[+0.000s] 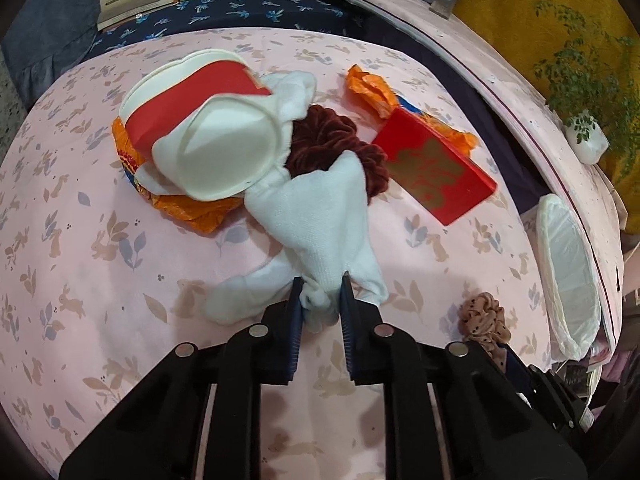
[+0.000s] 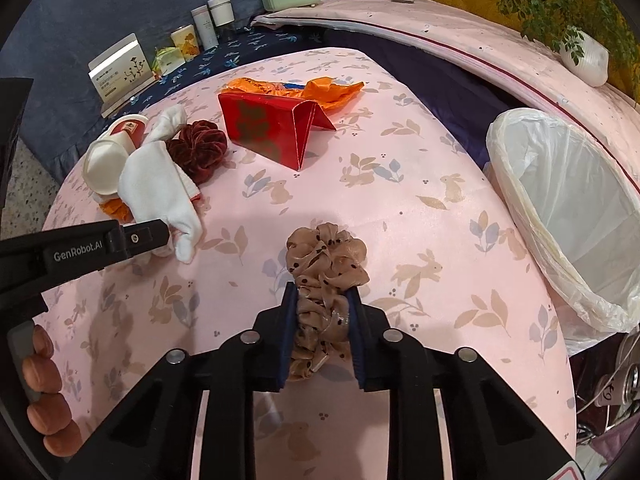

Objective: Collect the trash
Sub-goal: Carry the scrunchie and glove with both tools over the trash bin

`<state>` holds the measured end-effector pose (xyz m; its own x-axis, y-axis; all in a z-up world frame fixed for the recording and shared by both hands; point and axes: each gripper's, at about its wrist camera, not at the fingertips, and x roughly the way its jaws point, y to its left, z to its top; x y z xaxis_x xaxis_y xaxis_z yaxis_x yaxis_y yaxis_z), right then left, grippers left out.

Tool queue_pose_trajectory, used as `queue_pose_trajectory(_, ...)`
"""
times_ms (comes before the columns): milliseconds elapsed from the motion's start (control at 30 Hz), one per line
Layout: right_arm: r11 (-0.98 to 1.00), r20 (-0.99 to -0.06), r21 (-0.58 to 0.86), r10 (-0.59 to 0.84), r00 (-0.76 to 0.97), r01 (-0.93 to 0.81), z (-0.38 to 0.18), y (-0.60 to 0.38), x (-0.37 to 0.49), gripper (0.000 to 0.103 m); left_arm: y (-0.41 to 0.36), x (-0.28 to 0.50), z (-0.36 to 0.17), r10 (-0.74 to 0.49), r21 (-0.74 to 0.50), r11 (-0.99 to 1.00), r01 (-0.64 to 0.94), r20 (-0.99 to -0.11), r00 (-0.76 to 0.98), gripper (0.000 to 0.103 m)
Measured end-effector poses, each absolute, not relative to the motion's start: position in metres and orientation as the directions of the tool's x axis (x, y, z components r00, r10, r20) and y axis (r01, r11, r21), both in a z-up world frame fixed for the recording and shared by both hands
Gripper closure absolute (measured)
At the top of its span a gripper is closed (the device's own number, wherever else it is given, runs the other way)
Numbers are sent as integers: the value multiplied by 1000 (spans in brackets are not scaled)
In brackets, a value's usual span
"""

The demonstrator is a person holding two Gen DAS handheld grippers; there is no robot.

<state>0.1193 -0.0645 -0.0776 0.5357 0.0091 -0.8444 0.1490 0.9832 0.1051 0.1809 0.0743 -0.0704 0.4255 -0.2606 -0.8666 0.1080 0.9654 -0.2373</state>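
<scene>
My left gripper (image 1: 320,284) is shut on the near end of a white sock (image 1: 324,216), which lies on the pink bunny-print cover. It also shows in the right wrist view (image 2: 156,184). Behind the sock lie a crushed red-and-white paper cup (image 1: 208,120), an orange wrapper (image 1: 188,208), a dark red scrunchie (image 1: 332,136), a red box (image 1: 432,168) and another orange wrapper (image 1: 372,88). My right gripper (image 2: 322,292) is shut on a beige dotted scrunchie (image 2: 326,264), which rests on the cover. A white-lined trash bin (image 2: 560,208) stands at the right.
The pink cover (image 2: 400,220) drapes a rounded table. Behind it a dark blue floral cloth holds boxes (image 2: 120,72) and bottles (image 2: 212,20). A potted plant (image 2: 580,52) sits on the pink ledge at the right. A hand (image 2: 44,392) holds the left gripper's handle.
</scene>
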Motion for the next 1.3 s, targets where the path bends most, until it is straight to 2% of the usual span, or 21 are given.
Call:
queue_pose_trajectory(800,968,-755,141,-31,655,208,-13,-103,77,83,22,128,-16,-323,-221,941,258,-813,485,87)
queue_pose_trajectory(1300,936,-717,174,-93,691,306,4,-161,51,83,-43,105,-3,-350,-175,911,373,-805,478,87)
